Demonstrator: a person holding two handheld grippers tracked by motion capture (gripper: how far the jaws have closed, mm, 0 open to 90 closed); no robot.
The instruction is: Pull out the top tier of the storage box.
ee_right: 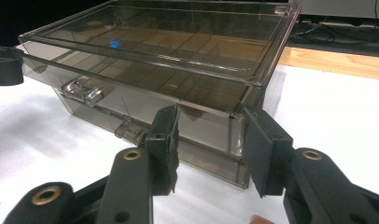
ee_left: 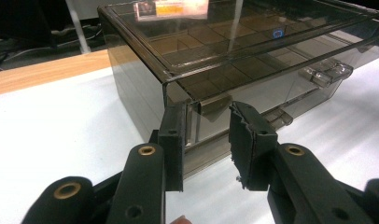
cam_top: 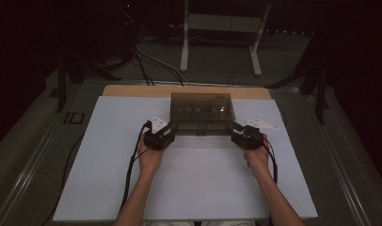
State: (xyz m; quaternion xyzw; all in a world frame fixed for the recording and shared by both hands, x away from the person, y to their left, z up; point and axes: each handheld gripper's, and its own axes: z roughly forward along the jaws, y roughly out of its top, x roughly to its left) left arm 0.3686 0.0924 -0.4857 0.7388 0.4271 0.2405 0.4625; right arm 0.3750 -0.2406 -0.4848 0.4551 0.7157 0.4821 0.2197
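Note:
A smoky clear plastic compartment box (cam_top: 202,110) with its lid down sits at the far middle of the white board (cam_top: 189,188). My left gripper (cam_top: 172,129) is at the box's front left corner. In the left gripper view its jaws (ee_left: 206,135) straddle that corner of the box (ee_left: 253,51), pads against the walls. My right gripper (cam_top: 234,131) is at the front right corner. In the right gripper view its jaws (ee_right: 208,140) sit on either side of that corner of the box (ee_right: 169,51). Two clear latches (ee_left: 327,72) lie on the front wall between the grippers.
The white board lies on a wooden tabletop (cam_top: 132,90) whose strip shows behind the box. Beyond it are cables (cam_top: 151,61) and a white stand (cam_top: 222,37) on the floor. Broad bare board stretches in front of the hands and to both sides.

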